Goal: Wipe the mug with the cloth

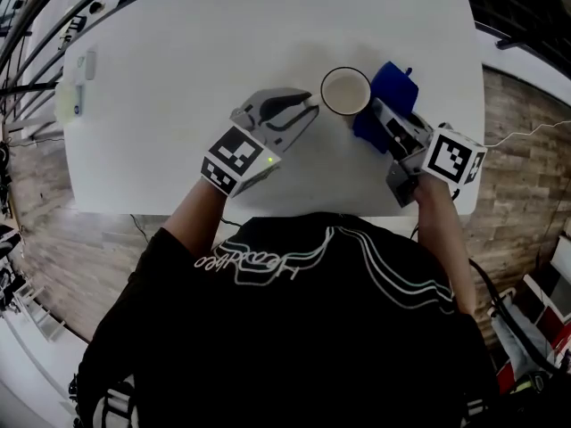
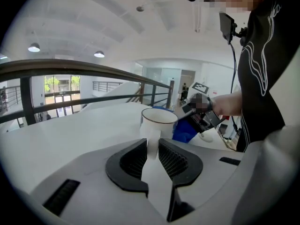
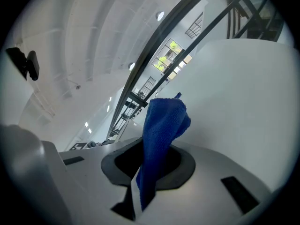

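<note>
A white mug [image 1: 345, 91] stands upright on the white table [image 1: 223, 43], its mouth empty. My left gripper [image 1: 308, 108] reaches it from the left. In the left gripper view the mug [image 2: 158, 121] sits just ahead, and its handle [image 2: 152, 142] is pinched between the jaws of my left gripper [image 2: 151, 148]. A blue cloth [image 1: 393, 90] hangs bunched right of the mug, touching or nearly touching its side. My right gripper [image 1: 382, 117] is shut on it. In the right gripper view the cloth [image 3: 161, 125] rises from between the jaws of my right gripper [image 3: 152, 150].
Small pale objects [image 1: 76, 87] lie at the table's far left edge. A white cable [image 1: 526, 134] runs over the wooden floor on the right. The person's dark-shirted body is at the near table edge. A railing [image 2: 70, 68] shows behind the table.
</note>
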Motion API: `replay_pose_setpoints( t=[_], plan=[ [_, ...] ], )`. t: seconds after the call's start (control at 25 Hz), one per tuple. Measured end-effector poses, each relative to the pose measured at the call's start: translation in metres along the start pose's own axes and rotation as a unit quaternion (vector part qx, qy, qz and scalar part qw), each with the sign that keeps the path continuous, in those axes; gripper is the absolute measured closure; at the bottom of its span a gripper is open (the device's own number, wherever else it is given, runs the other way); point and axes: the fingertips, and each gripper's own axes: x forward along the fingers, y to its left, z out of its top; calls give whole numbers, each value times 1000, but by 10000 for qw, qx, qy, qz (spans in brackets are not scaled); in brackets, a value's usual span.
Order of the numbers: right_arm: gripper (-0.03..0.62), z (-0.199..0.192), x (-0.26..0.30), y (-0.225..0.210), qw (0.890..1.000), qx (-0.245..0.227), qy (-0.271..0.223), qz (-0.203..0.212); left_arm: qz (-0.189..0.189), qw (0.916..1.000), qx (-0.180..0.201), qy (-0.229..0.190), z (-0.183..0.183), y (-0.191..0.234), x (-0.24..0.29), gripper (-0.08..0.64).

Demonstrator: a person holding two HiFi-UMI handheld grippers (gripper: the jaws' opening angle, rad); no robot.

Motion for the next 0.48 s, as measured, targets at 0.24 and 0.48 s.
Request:
replay_pose_setpoints(
  t=[0.24,0.48],
  plan=[
    [538,2,-2,-3,9999,-105,48,96,114,9997,190,-60,1,8,2,485],
    [538,12,-16,6,9991,-245,140,308,236,9978,618,99,2,9,2,486]
  ],
)
